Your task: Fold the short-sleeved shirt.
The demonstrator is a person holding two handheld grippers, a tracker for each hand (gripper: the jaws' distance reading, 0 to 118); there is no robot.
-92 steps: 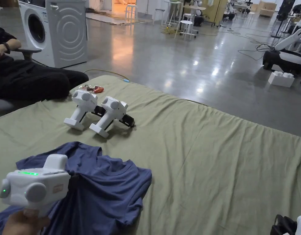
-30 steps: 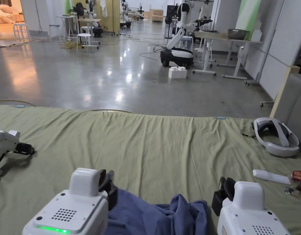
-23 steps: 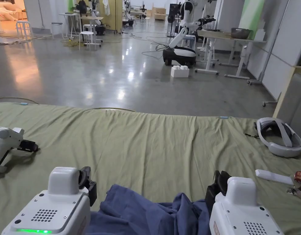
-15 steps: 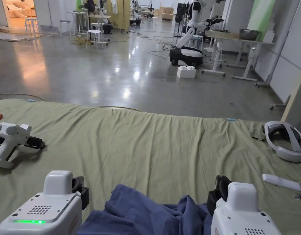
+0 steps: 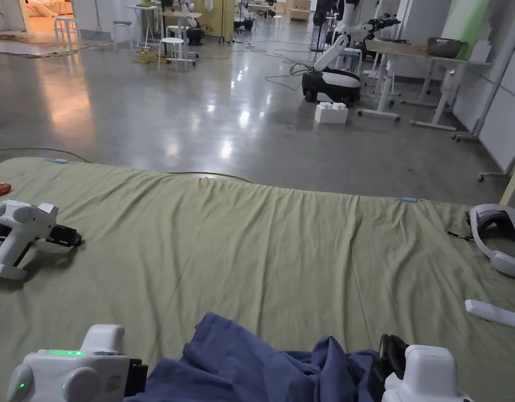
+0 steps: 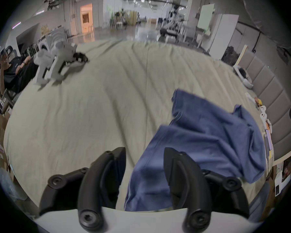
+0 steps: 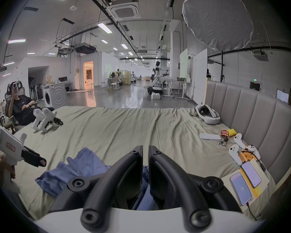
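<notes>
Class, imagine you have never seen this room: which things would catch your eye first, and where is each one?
Probably the crumpled blue shirt at the near edge of the wide green bedsheet. Flanking it are the left gripper, open beside the cloth, and the right gripper, closed on a fold of it. Behind the bed, the glossy grey floor stretches away.

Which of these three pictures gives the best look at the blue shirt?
The left gripper view: the blue shirt lies crumpled across the green sheet, most of it showing. The head view catches just its far edge. In the right gripper view the shut jaws cover its middle.
</notes>
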